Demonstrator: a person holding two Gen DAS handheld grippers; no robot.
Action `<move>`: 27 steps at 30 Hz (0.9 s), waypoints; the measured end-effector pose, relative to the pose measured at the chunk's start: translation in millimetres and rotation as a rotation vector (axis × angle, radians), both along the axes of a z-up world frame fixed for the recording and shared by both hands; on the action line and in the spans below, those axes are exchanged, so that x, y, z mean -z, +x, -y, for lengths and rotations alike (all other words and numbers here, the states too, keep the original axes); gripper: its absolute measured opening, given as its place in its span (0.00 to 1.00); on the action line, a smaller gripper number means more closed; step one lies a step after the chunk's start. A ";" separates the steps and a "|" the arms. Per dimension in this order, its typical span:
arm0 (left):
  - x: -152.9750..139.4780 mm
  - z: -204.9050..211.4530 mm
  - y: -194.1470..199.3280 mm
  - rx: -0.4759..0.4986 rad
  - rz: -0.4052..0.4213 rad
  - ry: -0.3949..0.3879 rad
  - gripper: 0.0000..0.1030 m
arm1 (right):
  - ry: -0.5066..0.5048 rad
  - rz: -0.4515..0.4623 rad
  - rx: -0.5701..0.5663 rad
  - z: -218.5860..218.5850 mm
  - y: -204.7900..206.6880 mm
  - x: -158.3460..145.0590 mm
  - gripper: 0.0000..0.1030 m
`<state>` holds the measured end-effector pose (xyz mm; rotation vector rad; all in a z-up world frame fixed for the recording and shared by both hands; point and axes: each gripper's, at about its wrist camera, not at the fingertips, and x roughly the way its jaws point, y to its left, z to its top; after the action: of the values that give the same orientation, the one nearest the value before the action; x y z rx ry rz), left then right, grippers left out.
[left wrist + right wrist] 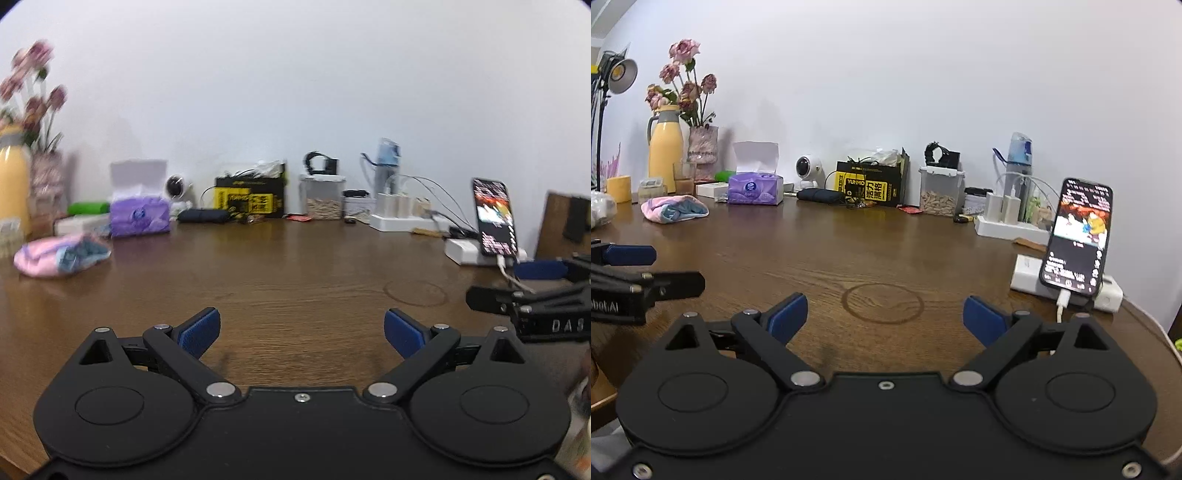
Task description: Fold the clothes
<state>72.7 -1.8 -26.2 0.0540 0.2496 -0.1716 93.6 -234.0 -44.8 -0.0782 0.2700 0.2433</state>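
Both the left claw and the right claw are held wide and empty above the bench, while what seems a folded pink-and-blue garment is seen far ahead-left of each.

On the brown counter a purple tissue box stands near a yellow jug and a vase of flowers. A phone (screen lit) leans on a white charger.

Matte black tongs with blue ribbed pads, silver screws, and blurred white lettering, perhaps "DAS".
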 end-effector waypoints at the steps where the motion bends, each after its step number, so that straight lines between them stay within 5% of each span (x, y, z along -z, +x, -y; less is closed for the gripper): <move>1: -0.8 2.3 -3.6 0.001 0.019 0.019 0.93 | 0.005 -0.007 0.003 0.7 -3.2 1.0 0.92; 11: 6.2 4.2 -22.6 -0.057 0.078 -0.035 0.96 | 0.062 -0.037 0.021 2.6 -28.1 12.9 0.92; 19: 6.4 3.2 -15.3 -0.067 0.039 -0.063 0.96 | 0.061 -0.053 -0.002 0.6 -19.5 16.6 0.92; 27: 5.1 10.3 -27.8 -0.031 0.056 -0.015 1.00 | 0.067 -0.059 0.001 0.0 -24.1 20.2 0.93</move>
<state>44.9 -12.2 -31.3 0.0403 0.1927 -0.1413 69.5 -234.0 -65.0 -0.0049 0.3206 0.2536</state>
